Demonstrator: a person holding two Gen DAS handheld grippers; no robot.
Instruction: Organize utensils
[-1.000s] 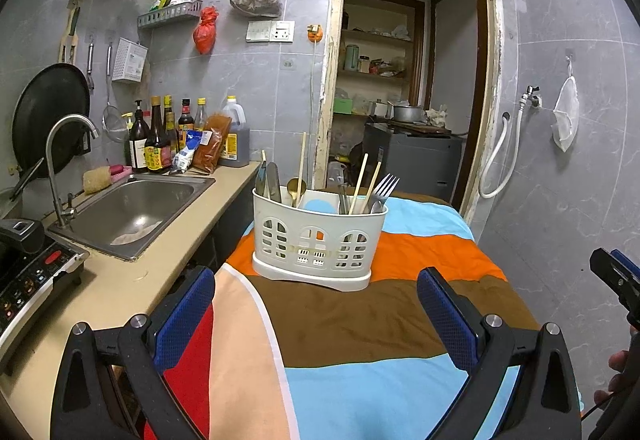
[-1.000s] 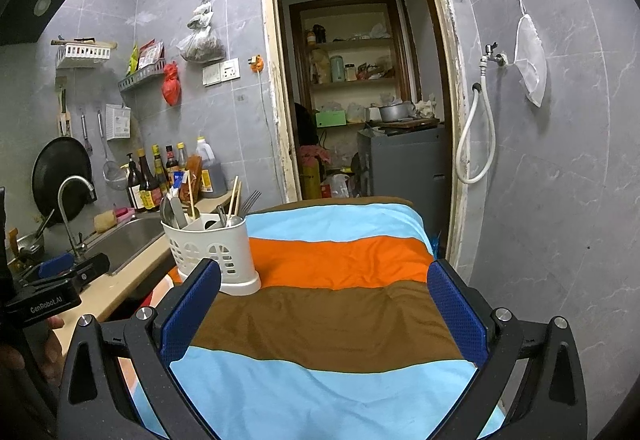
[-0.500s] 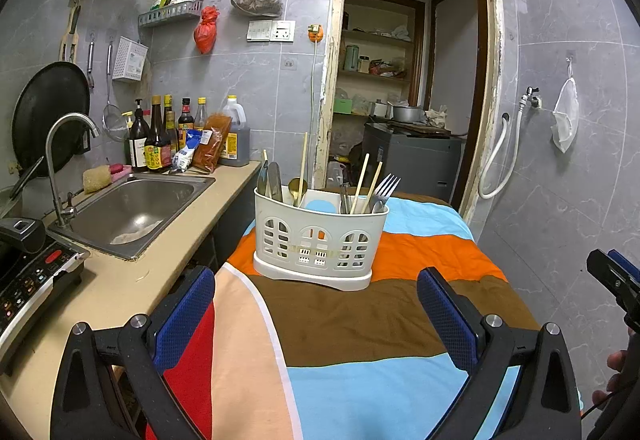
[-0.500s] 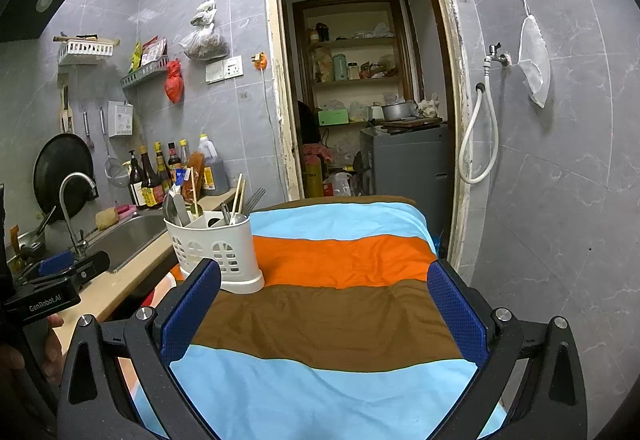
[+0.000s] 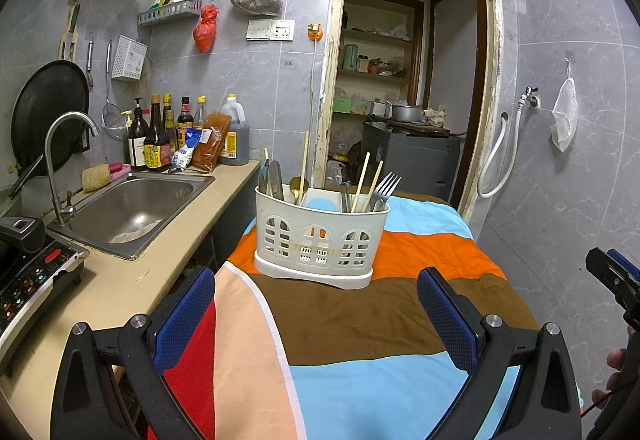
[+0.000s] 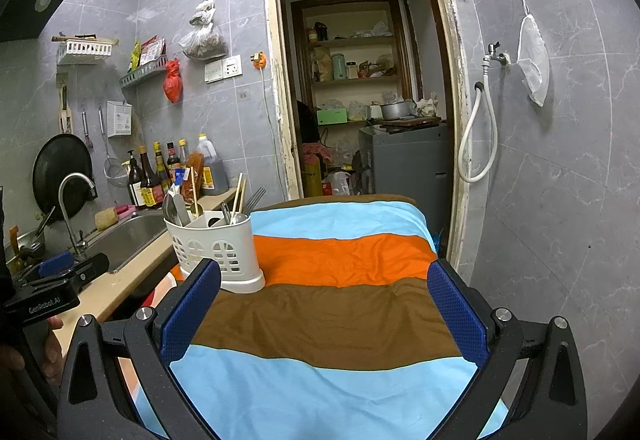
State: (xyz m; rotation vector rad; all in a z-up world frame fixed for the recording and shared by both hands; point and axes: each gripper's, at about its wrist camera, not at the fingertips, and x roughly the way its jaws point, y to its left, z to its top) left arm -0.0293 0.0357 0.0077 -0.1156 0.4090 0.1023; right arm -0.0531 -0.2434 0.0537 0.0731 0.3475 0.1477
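A white utensil caddy [image 5: 320, 240] stands on the striped cloth [image 5: 360, 320] of the table. It holds spoons, a fork [image 5: 386, 186], chopsticks [image 5: 364, 180] and other utensils upright in its compartments. It also shows in the right wrist view [image 6: 218, 244] at the left. My left gripper [image 5: 316, 316] is open and empty, a short way in front of the caddy. My right gripper [image 6: 324, 308] is open and empty over the cloth, to the right of the caddy.
A counter with a steel sink [image 5: 132, 208], a tap [image 5: 60, 160] and a cooker [image 5: 28, 272] runs along the left. Bottles [image 5: 160, 140] stand at the wall. A doorway [image 5: 408, 100] opens behind the table. A tiled wall with a hose [image 5: 496, 160] is at the right.
Both grippers have stayed open and almost still. The right wrist view has drifted slightly, so the caddy sits a little more to the right in it.
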